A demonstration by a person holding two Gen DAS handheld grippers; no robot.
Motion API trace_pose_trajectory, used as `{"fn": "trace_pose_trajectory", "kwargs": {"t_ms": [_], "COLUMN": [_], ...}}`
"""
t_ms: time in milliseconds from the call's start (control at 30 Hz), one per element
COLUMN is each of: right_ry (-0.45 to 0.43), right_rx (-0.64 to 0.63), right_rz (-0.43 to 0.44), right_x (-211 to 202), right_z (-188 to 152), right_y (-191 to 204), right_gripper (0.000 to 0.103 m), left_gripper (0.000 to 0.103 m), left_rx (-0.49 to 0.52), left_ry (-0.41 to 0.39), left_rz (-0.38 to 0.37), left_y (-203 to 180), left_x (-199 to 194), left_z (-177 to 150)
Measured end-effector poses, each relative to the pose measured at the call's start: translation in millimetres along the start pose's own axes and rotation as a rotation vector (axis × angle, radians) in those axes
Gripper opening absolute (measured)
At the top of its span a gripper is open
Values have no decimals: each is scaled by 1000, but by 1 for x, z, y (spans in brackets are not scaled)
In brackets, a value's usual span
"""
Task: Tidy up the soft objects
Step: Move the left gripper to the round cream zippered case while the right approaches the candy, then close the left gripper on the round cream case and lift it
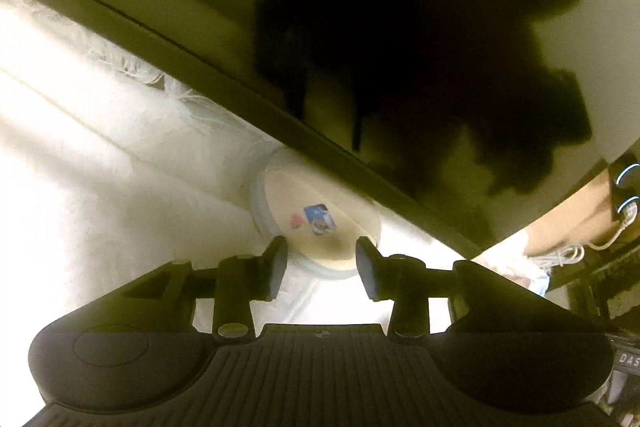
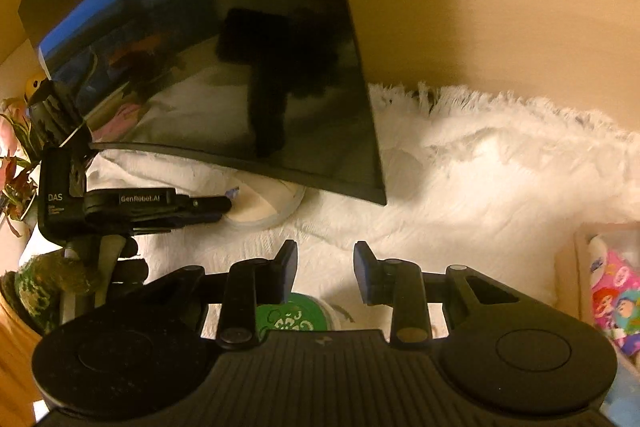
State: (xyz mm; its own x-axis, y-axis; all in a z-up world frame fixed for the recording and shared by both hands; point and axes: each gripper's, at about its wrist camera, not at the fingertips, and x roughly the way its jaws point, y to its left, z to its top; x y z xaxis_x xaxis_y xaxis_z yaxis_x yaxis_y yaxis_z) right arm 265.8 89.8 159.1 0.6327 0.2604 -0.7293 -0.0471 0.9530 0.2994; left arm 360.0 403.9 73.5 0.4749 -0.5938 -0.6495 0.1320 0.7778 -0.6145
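A round, cream-coloured flat object with a grey rim and small stickers (image 1: 316, 223) lies on a white fluffy cloth (image 1: 100, 167), partly under the edge of a dark screen. My left gripper (image 1: 322, 263) is open, its fingertips on either side of the object's near edge. In the right wrist view the left gripper (image 2: 208, 205) reaches toward the same round object (image 2: 264, 211). My right gripper (image 2: 325, 267) is open and empty above the white cloth (image 2: 480, 179). A green round item (image 2: 296, 315) sits just below its fingers.
A dark monitor screen (image 2: 224, 59) stands over the cloth against a beige wall. A box with colourful printed packs (image 2: 612, 287) is at the right. A plant (image 2: 16, 163) and a green camouflage soft thing (image 2: 44, 283) are at the left. Cables (image 1: 568, 251) lie at the right.
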Motion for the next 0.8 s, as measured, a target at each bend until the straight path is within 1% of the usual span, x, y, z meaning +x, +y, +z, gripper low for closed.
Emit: {"fn": "trace_pose_trajectory", "kwargs": {"t_ms": [67,133,200,233,333,400,467,500,533,567,633,700,733,800], "right_ry": [-11,-11,-9,-9,-10,-11,-13,-14,-14,-12,-9,-9,-9,-9], "right_rx": [2,6,9,13,25,34,43,47,52,56,59,54,48,35], "right_rz": [-9,-13,-17,-20,-25,-30,-32,-32,-33,-34,-35,-37,-40,-52], "right_x": [-6,-11,-15,-18,-26,-31,-36,-38,-38,-38,-39,-42,-43,-46], "right_z": [-1,-3,-6,-7,-11,-12,-15,-15,-16,-16,-16,-18,-19,-21], "right_y": [-3,-7,-11,-13,-20,-24,-28,-28,-29,-29,-29,-28,-27,-26], "right_gripper": [30,30,30,30,31,30,31,30,30,30,31,30,30,31], "left_gripper": [42,41,42,42,47,51,54,54,55,59,57,62,64,69], "left_rx": [-12,17,54,67,63,59,108,138,164,170,113,89,98,97], "left_ry": [-58,-104,-82,-60,-45,-14,49,64,61,45,-1,-23,-20,22], "left_rz": [46,108,132,129,107,71,20,9,17,41,75,91,89,55], "left_y": [-1,-5,-7,-7,-5,-4,-12,-17,-21,-23,-22,-27,-32,-35], "left_x": [-4,-4,3,9,13,17,20,22,23,23,30,41,48,60], "left_z": [1,4,7,8,8,9,7,5,4,4,8,11,9,8]}}
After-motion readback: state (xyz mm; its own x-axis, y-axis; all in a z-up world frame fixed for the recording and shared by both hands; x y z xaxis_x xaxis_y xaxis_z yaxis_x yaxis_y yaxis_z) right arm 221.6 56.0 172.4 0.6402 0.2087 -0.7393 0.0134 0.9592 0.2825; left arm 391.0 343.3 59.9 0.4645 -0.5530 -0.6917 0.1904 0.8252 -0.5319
